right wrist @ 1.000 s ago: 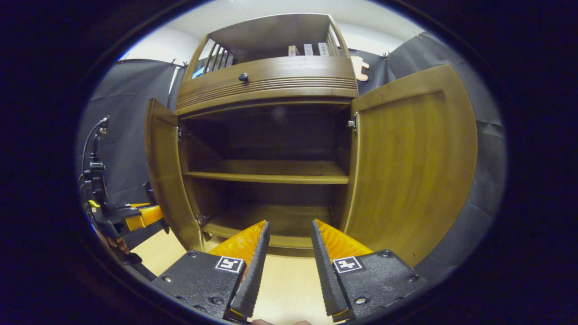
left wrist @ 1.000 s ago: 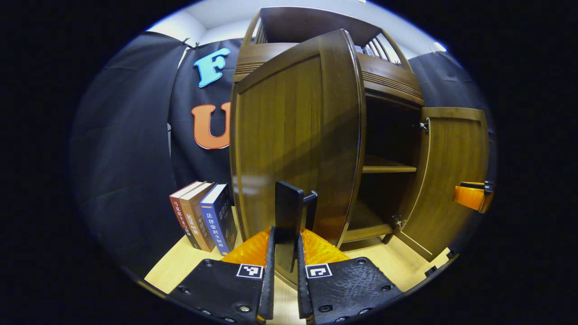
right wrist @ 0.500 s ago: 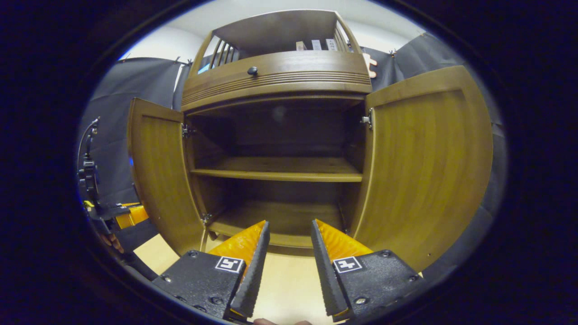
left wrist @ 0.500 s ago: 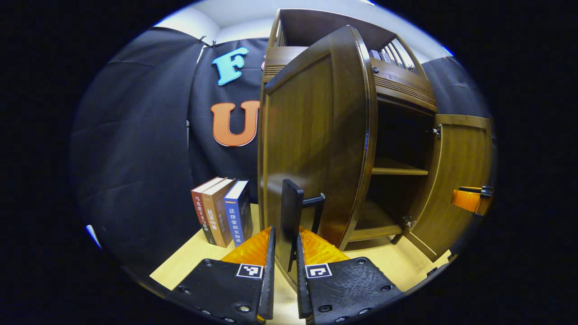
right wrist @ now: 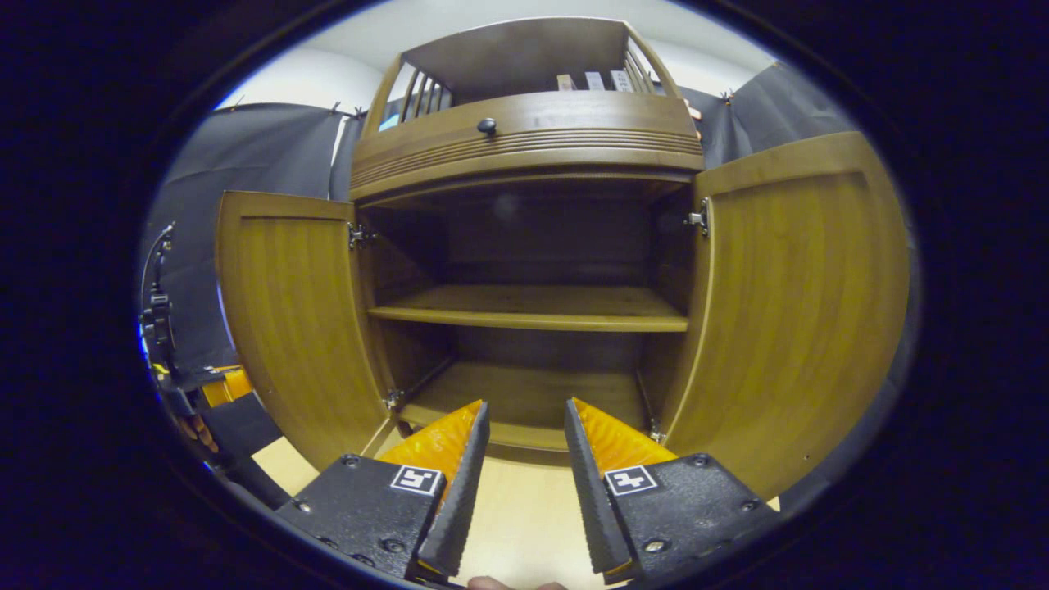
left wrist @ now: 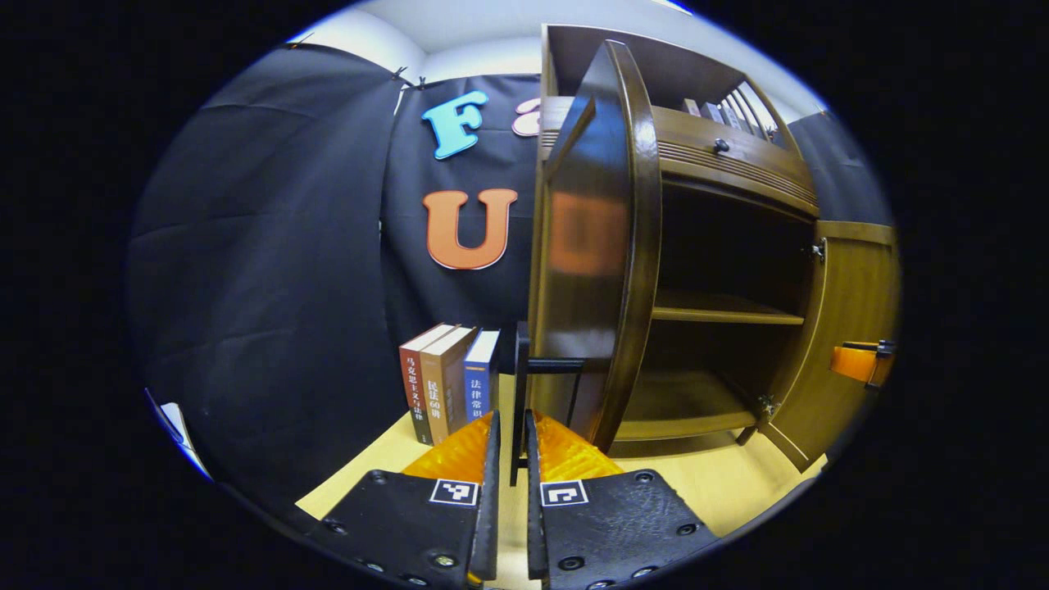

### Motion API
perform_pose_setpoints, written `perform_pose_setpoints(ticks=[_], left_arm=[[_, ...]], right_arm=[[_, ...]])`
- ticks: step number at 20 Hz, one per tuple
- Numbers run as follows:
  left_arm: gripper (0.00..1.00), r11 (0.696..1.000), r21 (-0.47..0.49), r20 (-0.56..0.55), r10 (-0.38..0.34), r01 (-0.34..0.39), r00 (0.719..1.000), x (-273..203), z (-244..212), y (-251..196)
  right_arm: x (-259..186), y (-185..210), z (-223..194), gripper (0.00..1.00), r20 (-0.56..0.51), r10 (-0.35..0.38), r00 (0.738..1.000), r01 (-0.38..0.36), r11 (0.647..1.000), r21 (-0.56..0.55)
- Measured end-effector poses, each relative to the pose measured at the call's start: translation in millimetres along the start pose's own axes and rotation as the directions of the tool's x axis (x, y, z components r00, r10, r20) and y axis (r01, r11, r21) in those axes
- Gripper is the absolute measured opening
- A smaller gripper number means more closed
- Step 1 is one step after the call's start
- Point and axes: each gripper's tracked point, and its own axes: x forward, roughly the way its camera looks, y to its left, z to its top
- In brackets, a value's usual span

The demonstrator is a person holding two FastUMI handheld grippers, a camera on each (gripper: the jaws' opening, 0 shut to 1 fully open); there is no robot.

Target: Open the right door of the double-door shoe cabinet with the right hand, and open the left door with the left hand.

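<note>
Gripping the slim black bar handle (left wrist: 519, 385) of the brown wooden left door (left wrist: 592, 246), my left tongs (left wrist: 510, 434) are clamped on it with both fingers pressed against its sides. That door stands swung wide, just ahead of these tongs, edge-on to them. Three upright books (left wrist: 447, 381) stand on the pale wooden bench (left wrist: 737, 483) ahead and to the left of them. My right tongs (right wrist: 522, 434) are spread apart and hold nothing, facing the brown wooden double-door shoe cabinet (right wrist: 524, 152). Its right door (right wrist: 795, 303) stands wide to their right, and the bare middle shelf (right wrist: 529, 307) lies straight ahead between both doors.
</note>
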Motion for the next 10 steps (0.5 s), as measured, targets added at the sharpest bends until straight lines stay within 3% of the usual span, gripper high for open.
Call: perform_pose_setpoints(ticks=[10], left_arm=[[0.13, 0.997, -0.033, 0.003, 0.076, -0.076, 0.997, -9.3, -1.2, 53.4]], right_arm=[[0.3, 25.3, -2.1, 0.59, -0.006, 0.006, 1.0, -0.006, 1.0, -0.013]])
